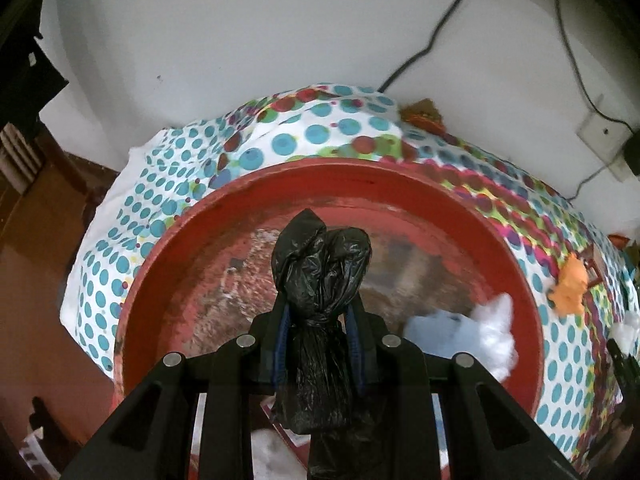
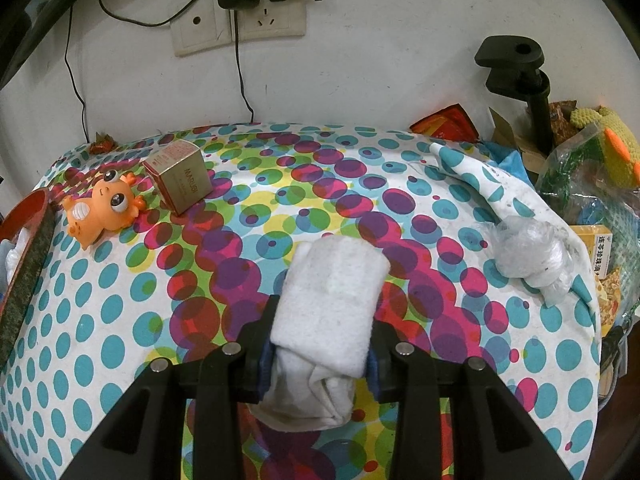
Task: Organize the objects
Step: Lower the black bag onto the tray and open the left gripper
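Left wrist view has the left hand-held gripper [image 1: 320, 316] pinching a knotted black plastic bag [image 1: 320, 280] over the red basin [image 1: 532, 300], where some white fluffy stuff [image 1: 468, 332] already lies, so part of the sorting looks done. On the dotted bench [image 2: 120, 320], the right hand-held gripper [image 2: 318, 344] is clamped around a rolled white cloth [image 2: 328, 300]. An orange toy [image 2: 104, 208], a small gold box [image 2: 180, 176] and a crumpled clear bag [image 2: 532, 260] wait on the bench (probably bound for the basin).
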Demonstrator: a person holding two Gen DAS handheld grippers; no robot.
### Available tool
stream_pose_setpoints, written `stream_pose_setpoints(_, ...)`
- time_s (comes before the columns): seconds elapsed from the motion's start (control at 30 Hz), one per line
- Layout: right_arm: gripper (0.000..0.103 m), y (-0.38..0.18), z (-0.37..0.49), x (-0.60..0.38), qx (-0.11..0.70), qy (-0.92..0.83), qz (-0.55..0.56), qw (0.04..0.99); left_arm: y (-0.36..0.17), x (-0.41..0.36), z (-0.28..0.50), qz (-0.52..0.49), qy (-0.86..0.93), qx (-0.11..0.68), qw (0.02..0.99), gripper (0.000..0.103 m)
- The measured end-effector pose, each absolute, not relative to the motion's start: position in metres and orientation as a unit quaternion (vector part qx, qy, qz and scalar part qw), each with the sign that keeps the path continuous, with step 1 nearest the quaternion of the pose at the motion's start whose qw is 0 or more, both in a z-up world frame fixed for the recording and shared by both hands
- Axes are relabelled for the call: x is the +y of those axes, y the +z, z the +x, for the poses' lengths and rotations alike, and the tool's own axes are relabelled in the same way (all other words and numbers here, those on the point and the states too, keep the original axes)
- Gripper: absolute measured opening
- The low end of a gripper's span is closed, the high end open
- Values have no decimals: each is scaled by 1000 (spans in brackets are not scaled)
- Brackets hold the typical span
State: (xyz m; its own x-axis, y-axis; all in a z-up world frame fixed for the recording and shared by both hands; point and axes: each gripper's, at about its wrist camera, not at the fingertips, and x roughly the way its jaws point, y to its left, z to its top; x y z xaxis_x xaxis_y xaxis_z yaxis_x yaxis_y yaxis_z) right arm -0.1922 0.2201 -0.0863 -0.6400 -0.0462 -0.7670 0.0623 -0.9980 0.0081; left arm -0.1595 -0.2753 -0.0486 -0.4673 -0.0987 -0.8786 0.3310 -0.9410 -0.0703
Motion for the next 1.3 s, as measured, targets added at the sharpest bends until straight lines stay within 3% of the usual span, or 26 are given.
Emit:
stream_pose_setpoints(0.67,37,-86,-192,218,12,-905,424,29,-75,-295,-174,526,-831,126,132,30)
stream_pose_setpoints(0.9,37,-86,-192,220,15,-905,424,29,-67,-295,-167,517,-835,130,136,54)
stream_pose_setpoints(1.07,37,-86,-192,218,16,-905,424,28,-54,-290,-155,506,-844,128,128,54)
stream_pose_setpoints(1.3,37,-86,-192,218,20,-905,424,28,-40,-271,-124,490,-857,117,110,67)
